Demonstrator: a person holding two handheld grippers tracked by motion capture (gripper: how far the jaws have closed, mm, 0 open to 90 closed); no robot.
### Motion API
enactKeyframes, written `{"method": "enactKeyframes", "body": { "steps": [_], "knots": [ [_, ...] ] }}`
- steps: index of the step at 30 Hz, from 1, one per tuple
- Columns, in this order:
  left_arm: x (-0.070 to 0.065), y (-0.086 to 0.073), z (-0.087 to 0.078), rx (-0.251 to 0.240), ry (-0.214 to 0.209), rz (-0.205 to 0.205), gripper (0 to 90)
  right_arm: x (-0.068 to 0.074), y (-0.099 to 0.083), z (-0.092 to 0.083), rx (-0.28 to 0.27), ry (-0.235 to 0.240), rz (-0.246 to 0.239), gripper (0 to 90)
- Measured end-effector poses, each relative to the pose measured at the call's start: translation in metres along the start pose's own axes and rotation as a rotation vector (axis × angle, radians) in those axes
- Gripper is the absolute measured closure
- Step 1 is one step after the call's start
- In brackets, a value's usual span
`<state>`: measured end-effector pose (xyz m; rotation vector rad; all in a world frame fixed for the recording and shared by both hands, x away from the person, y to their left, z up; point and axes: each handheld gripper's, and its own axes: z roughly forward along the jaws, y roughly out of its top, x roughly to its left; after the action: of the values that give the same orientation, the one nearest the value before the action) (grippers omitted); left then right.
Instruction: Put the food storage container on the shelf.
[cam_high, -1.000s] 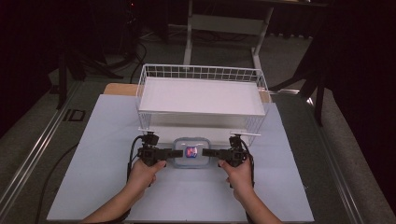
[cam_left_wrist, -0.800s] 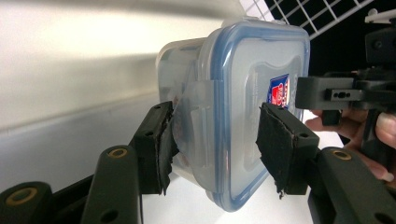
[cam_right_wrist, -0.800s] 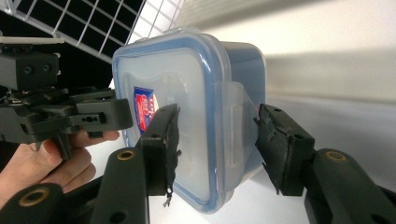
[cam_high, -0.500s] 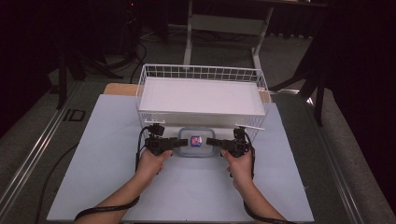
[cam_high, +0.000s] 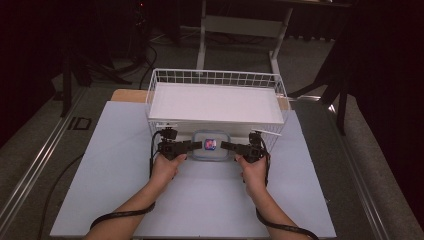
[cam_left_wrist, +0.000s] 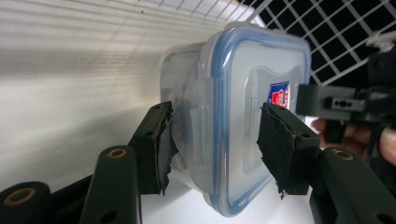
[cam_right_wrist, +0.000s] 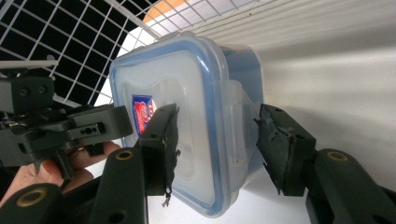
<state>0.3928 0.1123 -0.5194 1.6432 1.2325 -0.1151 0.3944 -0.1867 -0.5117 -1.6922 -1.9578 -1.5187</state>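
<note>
Gripping the lidded plastic container (cam_high: 210, 145) from 9 and 3 o'clock, the left gripper (cam_high: 194, 145) and right gripper (cam_high: 229, 146) both clamp its ends just below the wire basket (cam_high: 216, 77), its loading seemingly still ahead.

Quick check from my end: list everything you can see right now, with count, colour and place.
food container: one, clear with blue-rimmed lid and red-blue label, held between both grippers just in front of the basket.
wire basket: one, white, far half of the mat, white liner inside.
mat: one, pale grey-white, covers the table.
desk frame: one, light grey, behind the table.
left gripper: black, shut on the container's left side.
right gripper: black, shut on its right side.
</note>
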Motion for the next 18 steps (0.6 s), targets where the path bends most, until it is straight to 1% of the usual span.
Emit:
{"method": "enactKeyframes", "body": {
  "steps": [1, 2, 4, 5, 6, 7, 8, 9, 10, 12, 13, 14, 16, 17, 18],
  "knots": [
    [0.001, 0.001, 0.001, 0.004, -0.005, 0.003, 47.5, 0.0, 0.001, 0.0, 0.005, -0.004, 0.023, 48.9],
    [0.001, 0.001, 0.001, 0.003, -0.006, 0.011, 47.6, -0.002, 0.002, 0.001, 0.008, 0.007, 0.032, 48.9],
    [0.002, 0.001, 0.002, -0.002, -0.01, 0.018, 47.5, -0.005, 0.002, 0.001, 0.0, 0.008, 0.039, 48.6],
    [0.003, 0.0, 0.003, -0.016, -0.018, 0.015, 47.5, -0.006, 0.002, 0.002, -0.003, 0.01, 0.039, 48.1],
    [0.004, -0.001, 0.003, -0.021, -0.019, 0.009, 47.4, -0.005, 0.002, 0.003, -0.008, 0.003, 0.026, 47.3],
    [0.003, -0.002, 0.004, -0.028, -0.02, 0.009, 47.3, -0.004, 0.002, 0.003, -0.009, -0.005, 0.015, 46.3],
    [0.002, -0.003, 0.005, -0.037, -0.016, 0.017, 46.9, -0.002, 0.002, 0.004, -0.005, -0.023, 0.015, 45.2],
    [0.002, -0.004, 0.005, -0.047, -0.007, 0.024, 46.3, -0.001, 0.003, 0.005, -0.01, -0.031, -0.013, 44.2],
    [0.002, -0.005, 0.005, -0.05, -0.004, 0.029, 45.7, 0.001, 0.004, 0.006, -0.002, -0.043, -0.029, 43.9],
    [0.001, -0.005, 0.005, -0.054, -0.001, 0.024, 45.4, -0.001, 0.005, 0.006, 0.001, -0.039, -0.028, 43.9],
    [0.002, -0.006, 0.006, -0.06, -0.001, 0.03, 45.0, -0.001, 0.006, 0.006, 0.005, -0.037, -0.03, 43.7],
    [0.002, -0.006, 0.006, -0.061, 0.001, 0.027, 44.5, -0.001, 0.006, 0.007, 0.006, -0.038, -0.03, 43.5],
    [0.002, -0.006, 0.008, -0.057, 0.001, 0.032, 41.9, -0.002, 0.006, 0.007, 0.001, -0.037, -0.034, 43.1],
    [0.002, -0.006, 0.01, -0.042, 0.015, -0.005, 38.5, -0.003, 0.007, 0.008, -0.003, -0.05, -0.037, 46.2],
    [0.004, -0.007, 0.011, -0.041, -0.002, -0.028, 36.9, -0.004, 0.007, 0.009, -0.003, -0.049, -0.036, 46.9]
  ]
}}
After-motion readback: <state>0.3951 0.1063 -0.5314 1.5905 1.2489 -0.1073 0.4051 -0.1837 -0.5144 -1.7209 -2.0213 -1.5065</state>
